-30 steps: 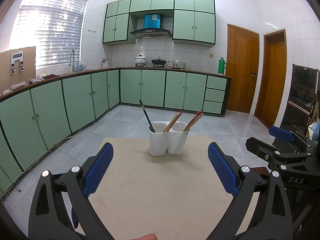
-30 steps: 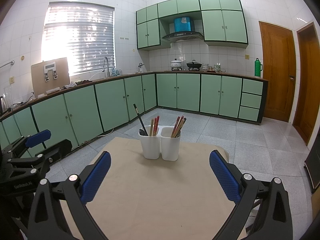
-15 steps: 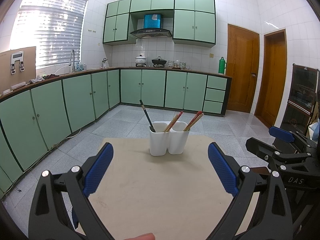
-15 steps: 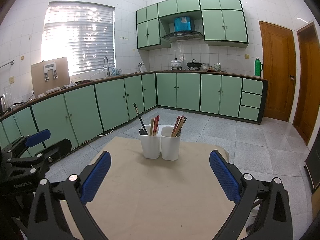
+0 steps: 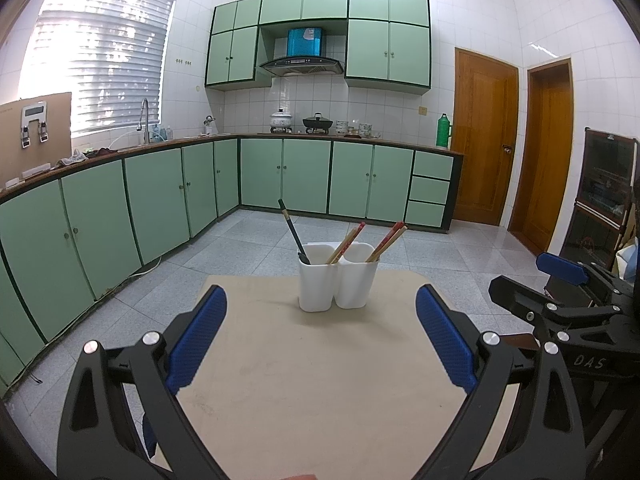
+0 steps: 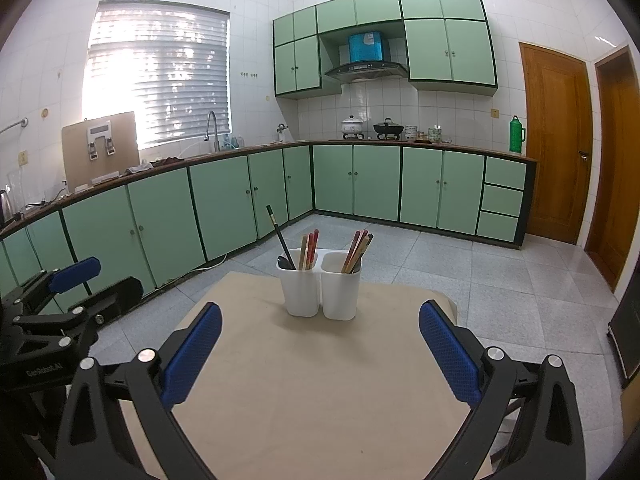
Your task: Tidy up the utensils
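Note:
A white two-cup utensil holder [image 5: 338, 280] stands at the far end of a beige table [image 5: 320, 380]; it also shows in the right wrist view [image 6: 320, 288]. Its left cup holds a black spoon [image 6: 280, 240] and a few chopsticks [image 6: 309, 246]. Its right cup holds several chopsticks [image 6: 358, 250]. My left gripper [image 5: 320, 316] is open and empty, well short of the holder. My right gripper [image 6: 320, 320] is open and empty too, beside the left one. The right gripper shows at the right of the left wrist view [image 5: 560, 292].
Green kitchen cabinets [image 5: 160, 208] run along the left and back walls. Grey tiled floor [image 6: 500, 280] surrounds the table. Two wooden doors [image 5: 516, 148] are at the right. A dark cabinet [image 5: 604, 200] stands at the far right.

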A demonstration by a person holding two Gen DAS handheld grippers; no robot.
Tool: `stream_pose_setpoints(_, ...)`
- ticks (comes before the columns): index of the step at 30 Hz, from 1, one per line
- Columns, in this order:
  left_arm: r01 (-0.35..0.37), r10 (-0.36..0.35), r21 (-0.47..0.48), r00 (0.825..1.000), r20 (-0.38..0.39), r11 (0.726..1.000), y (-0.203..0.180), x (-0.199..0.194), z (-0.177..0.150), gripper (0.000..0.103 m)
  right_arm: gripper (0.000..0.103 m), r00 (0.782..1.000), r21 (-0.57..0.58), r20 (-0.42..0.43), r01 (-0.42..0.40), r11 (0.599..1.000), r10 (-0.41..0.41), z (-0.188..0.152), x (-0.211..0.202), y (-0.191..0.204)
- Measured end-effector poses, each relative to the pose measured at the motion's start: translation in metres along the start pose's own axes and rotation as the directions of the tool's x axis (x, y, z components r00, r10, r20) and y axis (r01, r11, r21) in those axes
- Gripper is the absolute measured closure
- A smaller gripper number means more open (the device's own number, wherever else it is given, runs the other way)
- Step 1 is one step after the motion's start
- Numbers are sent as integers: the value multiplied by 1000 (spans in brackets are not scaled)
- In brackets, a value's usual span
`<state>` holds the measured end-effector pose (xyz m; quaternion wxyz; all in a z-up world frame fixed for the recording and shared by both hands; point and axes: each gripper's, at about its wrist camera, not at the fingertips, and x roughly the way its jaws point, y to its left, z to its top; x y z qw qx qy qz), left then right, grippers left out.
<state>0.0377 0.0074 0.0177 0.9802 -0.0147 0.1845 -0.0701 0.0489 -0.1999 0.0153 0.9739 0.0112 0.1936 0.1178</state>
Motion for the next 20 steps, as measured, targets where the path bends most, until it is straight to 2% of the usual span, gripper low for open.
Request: stream_pose_setpoints(20,-4,4,-12,1000,-13,1000,7,5,-1,10,6,1000,3,-8,5,1000,-4,-5,2,-7)
